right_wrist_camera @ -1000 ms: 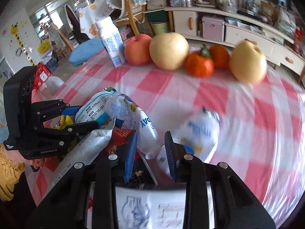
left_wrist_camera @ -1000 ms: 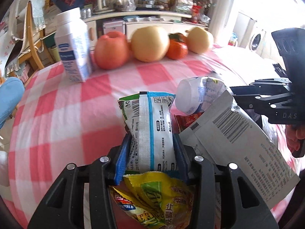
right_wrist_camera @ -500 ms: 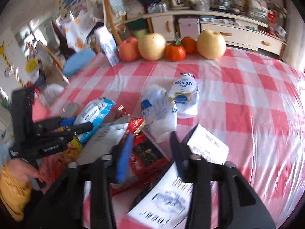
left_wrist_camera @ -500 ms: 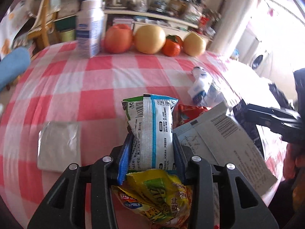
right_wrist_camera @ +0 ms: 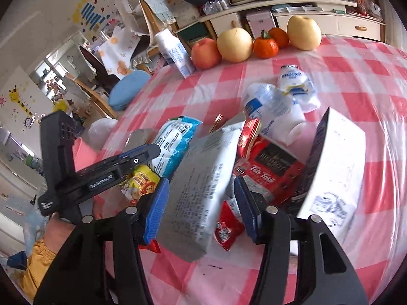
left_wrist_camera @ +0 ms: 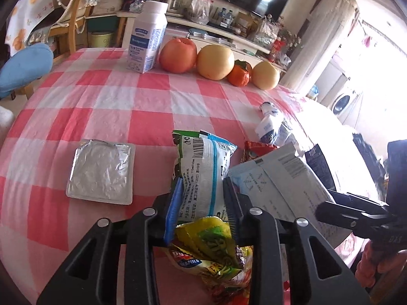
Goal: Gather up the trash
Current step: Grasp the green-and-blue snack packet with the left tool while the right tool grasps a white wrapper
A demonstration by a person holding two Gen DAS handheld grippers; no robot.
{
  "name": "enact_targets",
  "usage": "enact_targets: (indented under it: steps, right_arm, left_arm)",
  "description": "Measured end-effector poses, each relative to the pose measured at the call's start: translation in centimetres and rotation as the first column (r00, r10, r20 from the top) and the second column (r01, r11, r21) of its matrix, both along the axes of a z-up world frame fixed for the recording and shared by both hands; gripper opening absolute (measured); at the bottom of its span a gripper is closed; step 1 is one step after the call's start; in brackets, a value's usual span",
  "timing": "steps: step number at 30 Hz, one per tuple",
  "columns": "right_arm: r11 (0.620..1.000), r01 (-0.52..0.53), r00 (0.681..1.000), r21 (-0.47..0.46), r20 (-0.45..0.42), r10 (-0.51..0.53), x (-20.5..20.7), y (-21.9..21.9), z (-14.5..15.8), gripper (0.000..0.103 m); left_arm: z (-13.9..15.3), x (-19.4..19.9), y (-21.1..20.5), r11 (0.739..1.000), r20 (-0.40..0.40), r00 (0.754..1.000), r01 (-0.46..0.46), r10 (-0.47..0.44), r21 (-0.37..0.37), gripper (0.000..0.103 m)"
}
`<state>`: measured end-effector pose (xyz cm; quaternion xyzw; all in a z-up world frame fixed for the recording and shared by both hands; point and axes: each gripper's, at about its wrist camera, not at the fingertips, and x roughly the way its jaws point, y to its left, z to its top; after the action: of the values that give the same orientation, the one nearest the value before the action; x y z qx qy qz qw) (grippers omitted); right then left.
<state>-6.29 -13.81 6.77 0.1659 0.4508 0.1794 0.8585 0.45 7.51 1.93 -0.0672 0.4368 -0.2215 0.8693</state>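
My left gripper (left_wrist_camera: 202, 181) is shut on a blue-and-white snack wrapper (left_wrist_camera: 206, 162), which stands up between its pads. A yellow-green packet (left_wrist_camera: 211, 244) lies crumpled under it. My right gripper (right_wrist_camera: 201, 181) stands open at the trash pile, with a grey printed packet (right_wrist_camera: 203, 157) leaning loosely between its fingers. Behind that lie a red wrapper (right_wrist_camera: 272, 167), a white paper box (right_wrist_camera: 335, 157) and crumpled white plastic pouches (right_wrist_camera: 277, 101). The left gripper (right_wrist_camera: 152, 152) shows at the right wrist view's left, still holding the wrapper (right_wrist_camera: 175, 139). A silver foil packet (left_wrist_camera: 101, 170) lies flat, left of the pile.
A pink checked tablecloth (left_wrist_camera: 101, 96) covers the round table. At its far edge stand a milk carton (left_wrist_camera: 147, 43), an apple (left_wrist_camera: 178, 54), two pears and small oranges. A chair with a blue cushion (left_wrist_camera: 23, 68) stands beyond the left edge. A hand (left_wrist_camera: 376, 267) holds the right gripper.
Both grippers have drawn back from the fruit. The right gripper has opened, leaving the white pouches on the cloth. The left gripper still grips the wrapper, and the foil packet has come into view.
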Motion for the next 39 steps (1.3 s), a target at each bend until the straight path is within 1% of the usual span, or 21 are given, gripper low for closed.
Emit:
enact_targets:
  steps: [1, 3, 4, 7, 10, 11, 12, 13, 15, 17, 19, 23, 26, 28, 29, 31, 33, 39]
  right_arm:
    - [1.000, 0.003, 1.000, 0.001, -0.001, -0.003, 0.0, 0.2, -0.2, 0.055]
    - [1.000, 0.011, 1.000, -0.008, 0.003, -0.011, 0.1, 0.7, -0.3, 0.055]
    - [1.000, 0.014, 1.000, -0.016, 0.007, -0.014, 0.0, 0.8, -0.3, 0.054]
    - [0.999, 0.028, 0.999, -0.028, 0.015, -0.028, -0.1, 1.2, -0.5, 0.053]
    - [0.998, 0.037, 0.999, -0.047, 0.025, -0.036, -0.3, 1.4, -0.5, 0.053]
    - [0.998, 0.037, 0.999, -0.054, 0.028, -0.036, -0.5, 1.5, -0.6, 0.053]
    - [0.998, 0.037, 0.999, -0.059, 0.033, -0.036, -0.5, 1.6, -0.5, 0.053]
    - [0.997, 0.037, 0.999, -0.062, 0.036, -0.034, -0.5, 1.8, -0.5, 0.053]
    - [0.997, 0.035, 0.999, -0.074, 0.042, -0.032, -0.5, 2.1, -0.5, 0.053]
    - [0.995, 0.030, 0.999, -0.100, 0.048, -0.025, -0.4, 2.7, -0.5, 0.042]
    - [0.993, 0.025, 0.998, -0.116, 0.065, -0.018, -0.4, 3.3, -0.2, 0.036]
    - [0.992, 0.000, 0.996, -0.125, 0.085, 0.011, -0.7, 4.6, 0.3, 0.035]
    - [0.990, 0.004, 0.996, -0.142, 0.087, 0.009, -0.7, 5.3, 0.2, 0.035]
    - [0.987, 0.018, 0.996, -0.160, 0.093, -0.003, -0.5, 5.4, 0.2, 0.026]
    - [0.986, 0.021, 0.996, -0.163, 0.095, -0.005, -0.5, 5.4, 0.2, 0.025]
    - [0.985, 0.030, 0.995, -0.167, 0.101, -0.013, -0.5, 5.4, 0.4, 0.020]
    - [0.983, 0.041, 0.992, -0.178, 0.122, -0.019, -0.6, 5.5, 0.9, 0.017]
    - [0.979, 0.068, 0.985, -0.194, 0.167, -0.035, -1.0, 5.8, 2.5, 0.016]
  left_arm:
    - [0.0, 0.0, -0.1, 1.000, 0.002, 1.000, 0.006, -0.006, 0.014, 0.047]
    - [-0.2, 0.1, -0.6, 0.999, 0.001, 1.000, 0.026, -0.026, 0.032, 0.058]
    - [-0.4, 0.2, -1.0, 0.998, 0.002, 0.999, 0.035, -0.035, 0.052, 0.060]
    - [-1.1, 0.7, -2.1, 0.993, -0.003, 0.998, 0.059, -0.058, 0.106, 0.061]
    - [-1.2, 1.1, -2.8, 0.986, 0.011, 0.998, 0.063, -0.066, 0.157, 0.061]
    - [-1.2, 1.1, -2.9, 0.985, 0.010, 0.998, 0.062, -0.065, 0.162, 0.060]
    - [-1.2, 1.2, -2.8, 0.984, 0.013, 0.999, 0.050, -0.053, 0.169, 0.053]
    - [-1.2, 1.2, -2.7, 0.984, 0.015, 0.999, 0.044, -0.047, 0.173, 0.050]
    - [-1.2, 1.2, -2.5, 0.986, 0.013, 0.999, 0.041, -0.044, 0.164, 0.046]
    - [-1.1, 1.1, -2.3, 0.988, 0.011, 0.999, 0.036, -0.038, 0.151, 0.043]
    - [-1.0, 1.0, -2.3, 0.988, 0.012, 0.999, 0.036, -0.038, 0.149, 0.040]
    - [-1.0, 0.8, -1.8, 0.992, 0.005, 1.000, 0.027, -0.027, 0.123, 0.038]
    - [-0.9, 0.8, -1.1, 0.995, -0.002, 1.000, 0.011, -0.011, 0.099, 0.037]
    - [-0.5, 0.7, -0.4, 0.998, 0.001, 1.000, -0.005, 0.005, 0.070, 0.037]
    - [-0.3, 0.7, -0.1, 0.998, 0.003, 1.000, -0.009, 0.009, 0.061, 0.037]
    - [0.4, 0.6, 0.6, 0.999, 0.015, 1.000, -0.021, 0.020, 0.040, 0.037]
    - [1.2, 0.4, 1.4, 0.999, 0.030, 0.999, -0.033, 0.033, 0.016, 0.037]
    - [3.6, -0.2, 3.5, 0.997, 0.071, 0.995, -0.062, 0.064, -0.038, 0.037]
